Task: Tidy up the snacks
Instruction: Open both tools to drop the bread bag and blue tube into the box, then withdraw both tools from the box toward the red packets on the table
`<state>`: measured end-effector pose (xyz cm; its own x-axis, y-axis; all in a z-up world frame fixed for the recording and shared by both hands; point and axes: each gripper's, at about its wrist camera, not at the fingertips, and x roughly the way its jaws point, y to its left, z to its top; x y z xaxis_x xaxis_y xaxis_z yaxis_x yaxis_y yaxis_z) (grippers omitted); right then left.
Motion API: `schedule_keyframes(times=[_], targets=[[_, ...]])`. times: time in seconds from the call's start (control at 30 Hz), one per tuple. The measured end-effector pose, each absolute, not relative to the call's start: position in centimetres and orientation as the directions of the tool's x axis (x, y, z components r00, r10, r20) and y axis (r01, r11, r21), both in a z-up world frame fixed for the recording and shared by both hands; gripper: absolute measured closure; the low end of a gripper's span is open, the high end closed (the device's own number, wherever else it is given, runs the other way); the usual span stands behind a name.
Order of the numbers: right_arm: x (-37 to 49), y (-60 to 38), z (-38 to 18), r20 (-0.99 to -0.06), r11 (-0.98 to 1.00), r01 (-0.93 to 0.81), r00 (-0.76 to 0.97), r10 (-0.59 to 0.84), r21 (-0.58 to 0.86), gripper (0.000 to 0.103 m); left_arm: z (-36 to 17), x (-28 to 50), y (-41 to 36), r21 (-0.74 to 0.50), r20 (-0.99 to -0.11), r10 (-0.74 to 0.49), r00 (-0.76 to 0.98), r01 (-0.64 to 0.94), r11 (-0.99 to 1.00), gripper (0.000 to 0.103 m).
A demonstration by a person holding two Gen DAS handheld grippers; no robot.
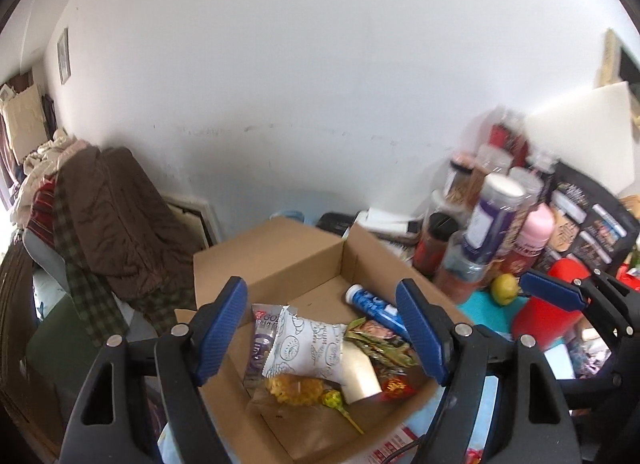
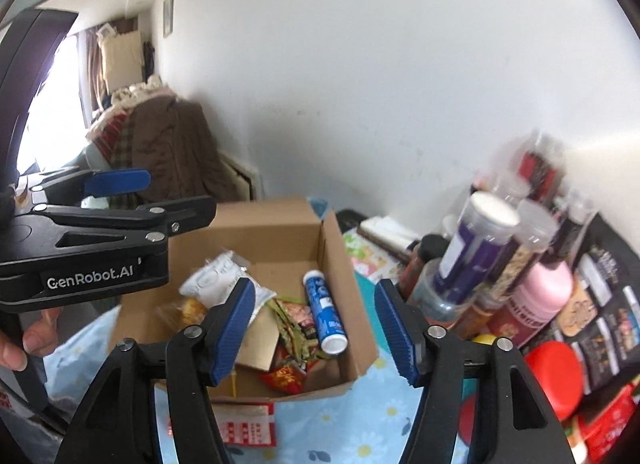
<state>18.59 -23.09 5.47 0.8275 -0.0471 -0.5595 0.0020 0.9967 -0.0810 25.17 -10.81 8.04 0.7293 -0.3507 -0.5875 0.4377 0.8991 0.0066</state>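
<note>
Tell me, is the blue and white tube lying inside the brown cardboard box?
Yes, the blue and white tube lies on the floor of the brown cardboard box, beside the snack packets.

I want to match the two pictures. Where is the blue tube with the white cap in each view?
Left wrist view: the blue tube lies in the cardboard box, right of centre, near the box's right wall.
Right wrist view: the blue tube lies at centre, along the same right wall.
Shared landmark: the pink bottle, right of the box.
</note>
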Motion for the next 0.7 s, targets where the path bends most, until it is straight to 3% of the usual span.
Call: schedule_keyframes(times=[0.27, 0.6, 0.7], targets=[[13.0, -22.4, 8.8, -0.473, 0.995, 0.017, 0.879, -0.060, -0.094, 0.040, 11.7, 19.1, -9.2, 0.003, -0.507, -0.395, 0.766, 0.460, 0.888, 0.026], [5.6, -21.1, 10.8, -0.395, 0.993, 0.038, 0.915, -0.079, -0.111, 0.027, 12.7, 12.7, -7.4, -0.001, -0.465, -0.446, 0.765, 0.503, 0.864, 0.026], [3.9, -20.7, 10.6, -0.389, 0.992, 0.050, 0.917, -0.093, -0.120, 0.024, 12.6, 11.1, -6.8, -0.002, -0.456, -0.456, 0.764, 0.511, 0.859, 0.017]])
